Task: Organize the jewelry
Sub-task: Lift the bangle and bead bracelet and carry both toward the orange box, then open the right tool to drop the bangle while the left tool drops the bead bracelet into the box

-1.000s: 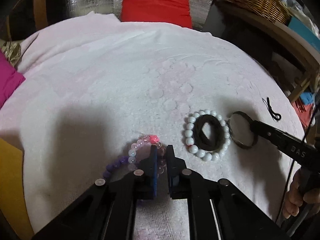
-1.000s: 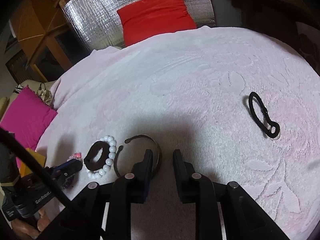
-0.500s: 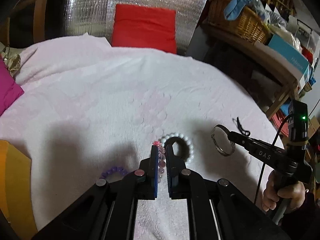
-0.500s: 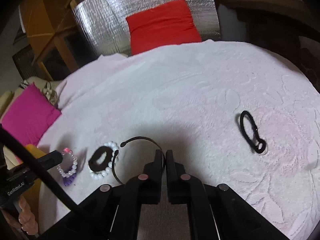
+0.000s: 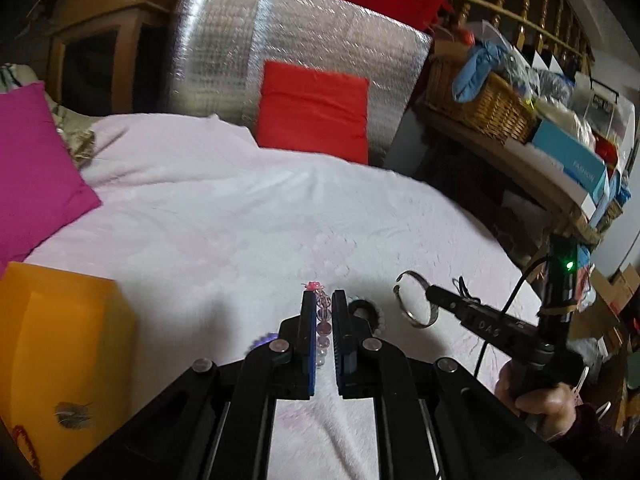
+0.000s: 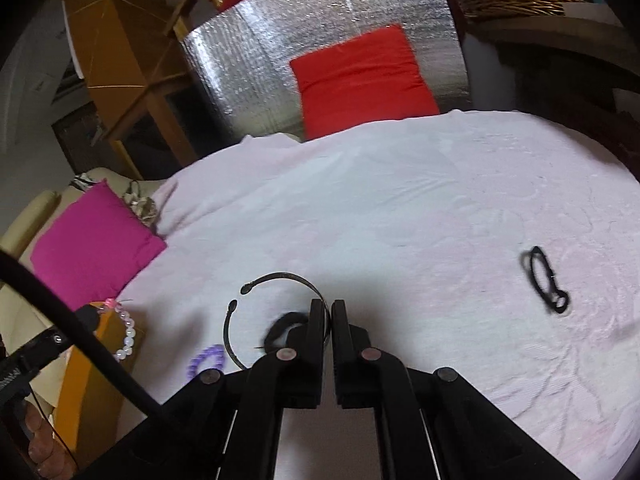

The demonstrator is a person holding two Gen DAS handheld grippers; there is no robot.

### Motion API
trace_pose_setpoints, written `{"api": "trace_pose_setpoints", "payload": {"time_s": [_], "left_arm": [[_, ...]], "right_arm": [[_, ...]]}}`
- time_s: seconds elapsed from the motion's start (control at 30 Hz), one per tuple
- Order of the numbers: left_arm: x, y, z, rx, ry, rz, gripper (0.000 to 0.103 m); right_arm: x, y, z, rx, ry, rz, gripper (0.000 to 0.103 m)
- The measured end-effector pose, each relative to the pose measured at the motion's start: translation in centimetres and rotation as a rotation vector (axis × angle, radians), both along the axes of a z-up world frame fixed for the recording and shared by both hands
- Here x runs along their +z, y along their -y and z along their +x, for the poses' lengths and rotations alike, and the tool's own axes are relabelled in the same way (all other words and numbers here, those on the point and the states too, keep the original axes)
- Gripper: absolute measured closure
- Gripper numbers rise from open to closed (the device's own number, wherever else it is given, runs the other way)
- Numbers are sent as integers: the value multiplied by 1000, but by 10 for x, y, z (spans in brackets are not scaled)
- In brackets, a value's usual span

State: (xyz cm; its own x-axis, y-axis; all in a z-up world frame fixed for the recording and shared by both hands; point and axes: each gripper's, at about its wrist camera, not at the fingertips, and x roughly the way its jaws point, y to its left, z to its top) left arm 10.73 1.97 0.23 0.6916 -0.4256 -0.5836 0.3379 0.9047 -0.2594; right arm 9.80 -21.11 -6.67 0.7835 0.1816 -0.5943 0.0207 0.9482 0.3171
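Observation:
My left gripper is shut on a pink and clear bead bracelet and holds it above the white bedspread; it also shows in the right wrist view. My right gripper is shut on a thin open metal bangle, lifted off the bed; the bangle also shows in the left wrist view. A black scrunchie inside a white bead bracelet and a purple bead bracelet lie on the bedspread below.
An orange box stands at the left bed edge. A black hair tie lies at the right of the bedspread. A magenta cushion and a red cushion sit at the back. A wicker basket is on a shelf.
Both grippers rose from the bed. The left shut on the pink bracelet and lifted it; the right closed on the metal bangle and lifted it.

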Motion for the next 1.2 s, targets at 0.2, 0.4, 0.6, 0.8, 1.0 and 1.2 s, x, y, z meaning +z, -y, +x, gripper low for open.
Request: {"api": "trace_pose_setpoints", "payload": {"time_s": [0.2,0.4,0.6,0.8,1.0,1.2], "left_arm": [[13,-47,-17,130,17,-6,96],[14,-104,-24,294,3,-21,96],[0,-156,-21,455,-40,17,96],[-21,-193,-17,545,-130,41,96],[-42,-213,-12,582,-197,77,96],[-58,-229,-5,643,-258,138,96]], "right_arm": [[6,-41,-4,64,31,23,99],[13,-102,-5,160,61,43,99],[14,-168,-5,261,75,5,99],[19,-212,-3,329,89,-56,99],[18,-245,4,374,106,-26,99],[10,-277,22,409,87,-37,99]]}}
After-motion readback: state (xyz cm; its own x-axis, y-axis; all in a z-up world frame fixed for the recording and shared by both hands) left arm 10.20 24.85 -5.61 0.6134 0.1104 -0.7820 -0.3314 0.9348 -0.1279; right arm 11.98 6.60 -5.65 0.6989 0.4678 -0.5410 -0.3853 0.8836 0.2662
